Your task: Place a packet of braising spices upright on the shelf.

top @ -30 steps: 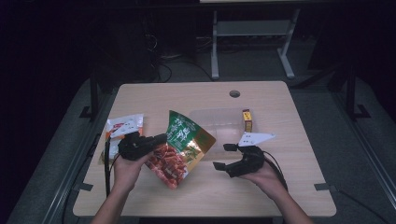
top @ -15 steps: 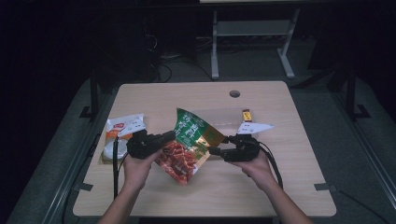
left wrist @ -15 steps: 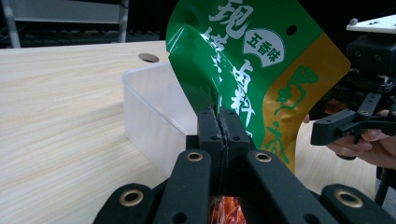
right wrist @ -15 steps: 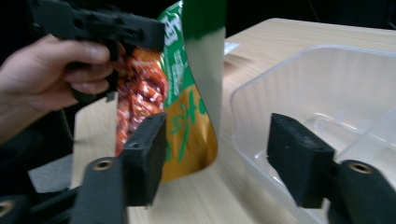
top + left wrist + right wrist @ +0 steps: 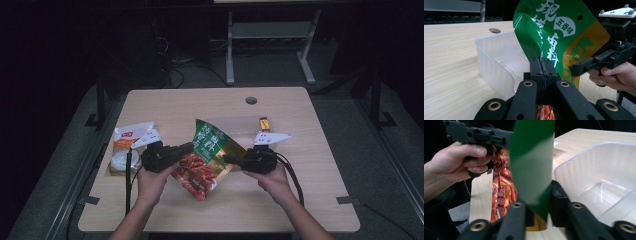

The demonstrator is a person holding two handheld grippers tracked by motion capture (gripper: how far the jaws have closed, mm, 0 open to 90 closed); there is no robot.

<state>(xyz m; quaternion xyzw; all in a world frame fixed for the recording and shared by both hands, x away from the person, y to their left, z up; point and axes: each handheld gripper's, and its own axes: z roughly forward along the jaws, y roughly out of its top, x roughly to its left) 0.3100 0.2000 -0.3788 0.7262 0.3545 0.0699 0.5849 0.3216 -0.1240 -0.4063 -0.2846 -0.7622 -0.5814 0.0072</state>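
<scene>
1. The left claw (image 5: 186, 148) was clamped on the bag (image 5: 212, 150), held above the counter (image 5: 300, 200).
2. The right claw (image 5: 231, 160) had just been closing, the bag's right edge between its jaws.
3. A clear bin (image 5: 496, 62) stood just behind the bag.

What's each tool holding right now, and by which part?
Both grip the green snack bag: left tool is shut on its left edge, right tool, whose jaws have just been closing, on its right edge.

Light wooden table (image 5: 310, 200) with a round cable hole (image 5: 251, 100), grey carpeted floor (image 5: 360, 125), white metal table frame (image 5: 270, 45) behind, dim dark room
</scene>
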